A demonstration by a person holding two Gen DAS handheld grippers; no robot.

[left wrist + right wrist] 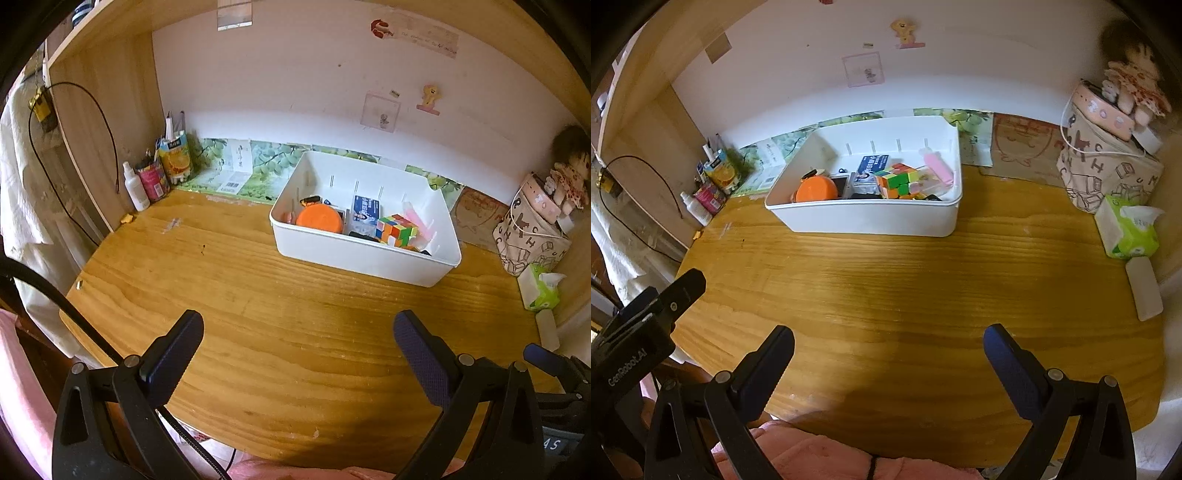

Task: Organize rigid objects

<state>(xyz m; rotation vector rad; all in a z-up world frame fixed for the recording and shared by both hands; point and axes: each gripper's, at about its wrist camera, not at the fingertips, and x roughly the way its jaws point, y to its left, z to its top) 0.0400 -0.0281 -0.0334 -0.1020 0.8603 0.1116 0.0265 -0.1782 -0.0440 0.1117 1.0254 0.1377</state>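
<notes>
Nearest the lens, both tools hang over the near edge of the desk (258, 295) with their fingers spread wide and nothing between them: the left tool (298, 345) on the left, the right tool (888, 356) beside it. Between them and the far wall the wood is bare, so the rigid things appear to be gathered already in the white bin (864, 219), which stands toward the far side, right of centre in the left wrist view. Inside it, going left to right, lie an orange round lid or container (816, 190), a blue printed box (873, 162), a colour cube (897, 179) and a pink tube-like piece (938, 166); smaller dark bits among them are too small to name. My judgement is that sorting is at or near its end, or pausing between picks. Any next move would call for reaching far forward over the bin's near wall and choosing one item cleanly from a crowded heap.
</notes>
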